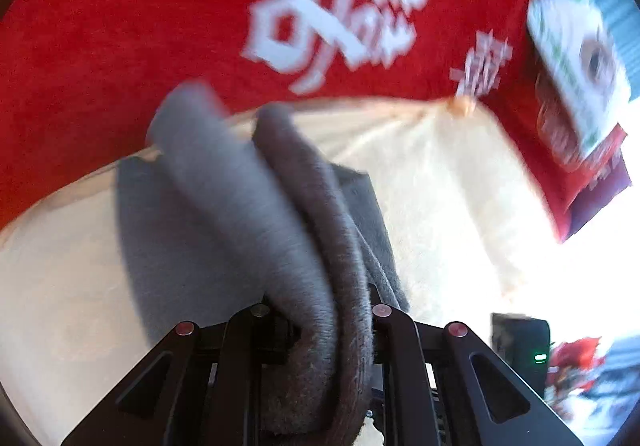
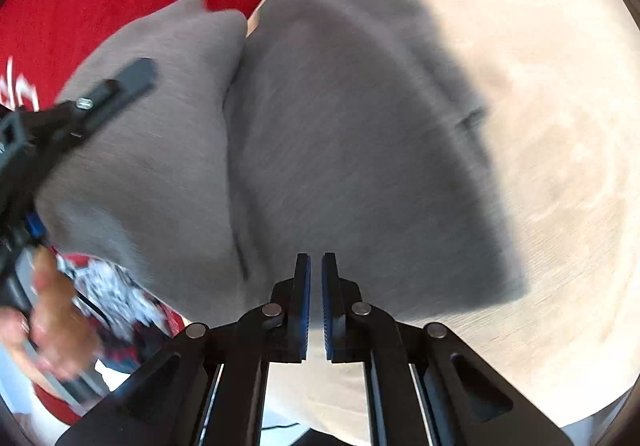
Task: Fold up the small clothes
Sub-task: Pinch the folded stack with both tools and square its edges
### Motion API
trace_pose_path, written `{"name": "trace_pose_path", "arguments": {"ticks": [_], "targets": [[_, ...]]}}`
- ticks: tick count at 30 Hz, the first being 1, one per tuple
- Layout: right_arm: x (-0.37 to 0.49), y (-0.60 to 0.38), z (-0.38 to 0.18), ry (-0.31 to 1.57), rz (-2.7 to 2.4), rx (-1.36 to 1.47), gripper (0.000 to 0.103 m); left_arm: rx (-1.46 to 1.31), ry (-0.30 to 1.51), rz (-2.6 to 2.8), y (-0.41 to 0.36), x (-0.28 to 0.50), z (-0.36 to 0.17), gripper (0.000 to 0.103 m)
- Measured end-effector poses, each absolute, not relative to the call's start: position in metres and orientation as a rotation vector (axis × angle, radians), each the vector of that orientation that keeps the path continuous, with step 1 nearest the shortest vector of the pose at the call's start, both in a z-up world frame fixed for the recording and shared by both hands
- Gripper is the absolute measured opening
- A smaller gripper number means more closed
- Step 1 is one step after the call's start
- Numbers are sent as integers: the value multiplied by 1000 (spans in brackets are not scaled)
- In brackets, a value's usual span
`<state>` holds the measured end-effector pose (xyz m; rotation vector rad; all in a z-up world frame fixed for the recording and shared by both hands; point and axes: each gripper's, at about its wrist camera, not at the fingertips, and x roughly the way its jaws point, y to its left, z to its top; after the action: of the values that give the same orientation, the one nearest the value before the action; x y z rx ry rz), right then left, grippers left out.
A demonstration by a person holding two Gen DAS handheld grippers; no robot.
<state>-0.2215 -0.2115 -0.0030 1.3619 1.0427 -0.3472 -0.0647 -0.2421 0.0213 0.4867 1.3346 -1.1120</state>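
Two grippers: the left gripper [image 1: 320,326] pinches the grey cloth [image 1: 248,206], lifting it toward twelve o'clock for folding; the right gripper [image 2: 316,302] hovers nearly closed, empty.

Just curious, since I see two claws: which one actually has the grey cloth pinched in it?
The left claw: grey cloth bunches between its fingers. The right claw is shut with nothing in it.

A home: printed red rug [image 1: 120,46], food carton [image 1: 580,66].
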Motion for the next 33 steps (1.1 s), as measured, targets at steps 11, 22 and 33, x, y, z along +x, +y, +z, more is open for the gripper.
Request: {"name": "trace_pose_path", "arguments": {"ticks": [11,22,33], "targets": [[-250,-231,-25,850,-323,1615,8,585,1213,-1065,-249,-97,40,60],[-295,-279,-48,451,-295,1998,58,443,1257,-903,-177,-45,54,70],[-234,-287,-22,720,-233,1765,54,493,1340,-735,-132,-34,5,70]]}}
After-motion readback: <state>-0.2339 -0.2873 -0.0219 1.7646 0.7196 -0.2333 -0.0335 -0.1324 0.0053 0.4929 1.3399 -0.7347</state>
